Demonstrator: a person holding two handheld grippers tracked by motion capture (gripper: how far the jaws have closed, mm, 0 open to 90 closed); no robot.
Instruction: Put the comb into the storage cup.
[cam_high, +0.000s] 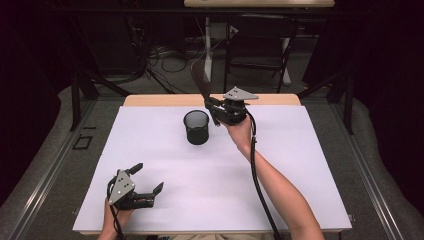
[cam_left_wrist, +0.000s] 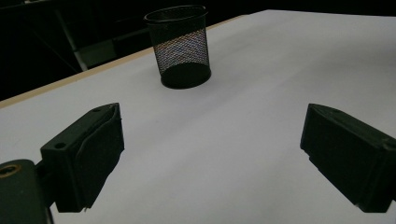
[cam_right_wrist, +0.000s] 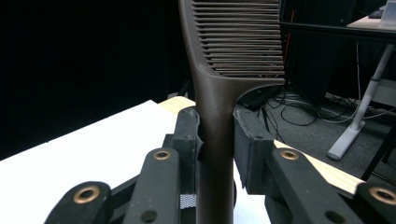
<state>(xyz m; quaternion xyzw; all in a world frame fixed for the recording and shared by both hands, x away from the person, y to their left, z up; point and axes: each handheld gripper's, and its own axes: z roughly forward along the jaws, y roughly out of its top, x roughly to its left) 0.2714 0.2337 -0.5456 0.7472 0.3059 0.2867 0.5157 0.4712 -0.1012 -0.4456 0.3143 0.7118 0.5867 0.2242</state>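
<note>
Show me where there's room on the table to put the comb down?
Lots of bare white table: the wide stretch between the mesh cup and the left gripper, and everything right of the person's right forearm. The right gripper and comb crowd the cup's far side.

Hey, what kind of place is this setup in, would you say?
Probably a lab or recording studio, not a home: a table covered in plain white sheet, black curtains around it, loose cables on the grey carpet, and a black folding chair at another desk behind.
</note>
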